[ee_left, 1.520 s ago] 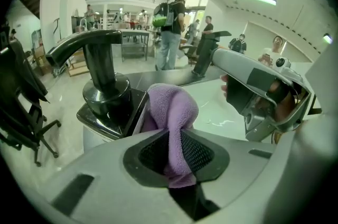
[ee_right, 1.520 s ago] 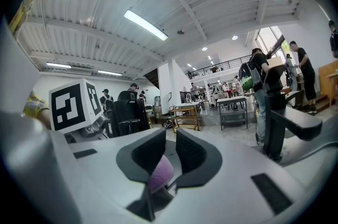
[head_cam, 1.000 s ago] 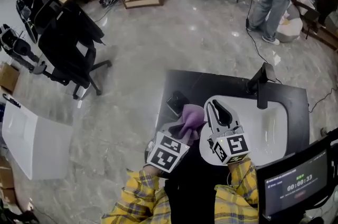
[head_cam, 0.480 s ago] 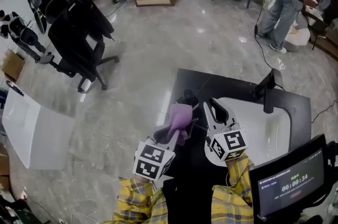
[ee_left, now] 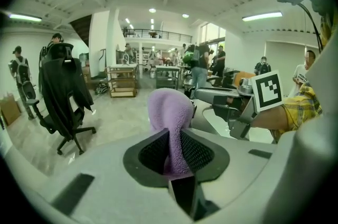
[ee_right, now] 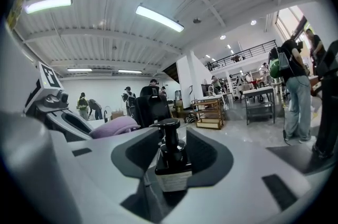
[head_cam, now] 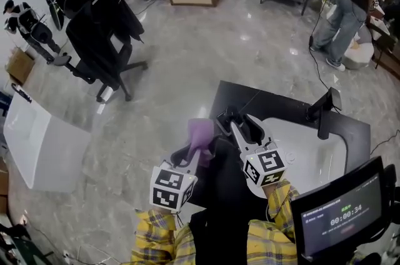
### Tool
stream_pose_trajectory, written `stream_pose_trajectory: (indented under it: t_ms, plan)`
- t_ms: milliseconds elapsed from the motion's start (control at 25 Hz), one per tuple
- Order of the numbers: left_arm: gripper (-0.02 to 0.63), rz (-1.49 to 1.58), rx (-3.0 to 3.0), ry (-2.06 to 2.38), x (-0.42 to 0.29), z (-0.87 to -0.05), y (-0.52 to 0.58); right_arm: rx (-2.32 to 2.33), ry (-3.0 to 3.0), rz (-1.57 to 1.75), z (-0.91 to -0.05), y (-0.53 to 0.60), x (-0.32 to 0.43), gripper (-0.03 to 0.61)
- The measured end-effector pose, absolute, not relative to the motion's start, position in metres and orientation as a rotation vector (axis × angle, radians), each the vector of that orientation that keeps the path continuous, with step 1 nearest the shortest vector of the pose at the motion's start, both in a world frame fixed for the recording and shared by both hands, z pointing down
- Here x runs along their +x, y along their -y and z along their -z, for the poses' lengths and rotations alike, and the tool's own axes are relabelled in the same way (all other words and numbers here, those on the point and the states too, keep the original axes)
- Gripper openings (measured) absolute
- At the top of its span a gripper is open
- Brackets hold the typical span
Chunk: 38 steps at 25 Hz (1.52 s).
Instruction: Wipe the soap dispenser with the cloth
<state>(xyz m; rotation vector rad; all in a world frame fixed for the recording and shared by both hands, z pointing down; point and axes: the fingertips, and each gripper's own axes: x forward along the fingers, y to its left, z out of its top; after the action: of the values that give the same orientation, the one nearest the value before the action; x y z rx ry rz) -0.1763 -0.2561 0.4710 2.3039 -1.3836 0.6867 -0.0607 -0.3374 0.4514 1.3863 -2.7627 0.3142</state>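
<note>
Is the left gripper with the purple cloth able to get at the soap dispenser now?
Probably yes: the left gripper, shut on the cloth, is close beside the soap dispenser, nothing between. The right gripper, its fingers just opened wider, flanks it.

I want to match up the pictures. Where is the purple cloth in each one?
Head view: cloth just below centre.
Left gripper view: cloth at centre, pinched between the jaws.
Right gripper view: cloth low, left of centre.
Shared landmark: the black office chair.
</note>
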Motion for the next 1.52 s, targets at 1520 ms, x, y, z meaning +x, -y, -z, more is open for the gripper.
stream_pose_trajectory:
  t_ms: [1520]
  plan:
    - [0.060, -0.566, 2.225, 1.469, -0.192, -0.491, 0.269, 1.198, 2.573, -0.205, -0.500, 0.365, -0.087, 0.195]
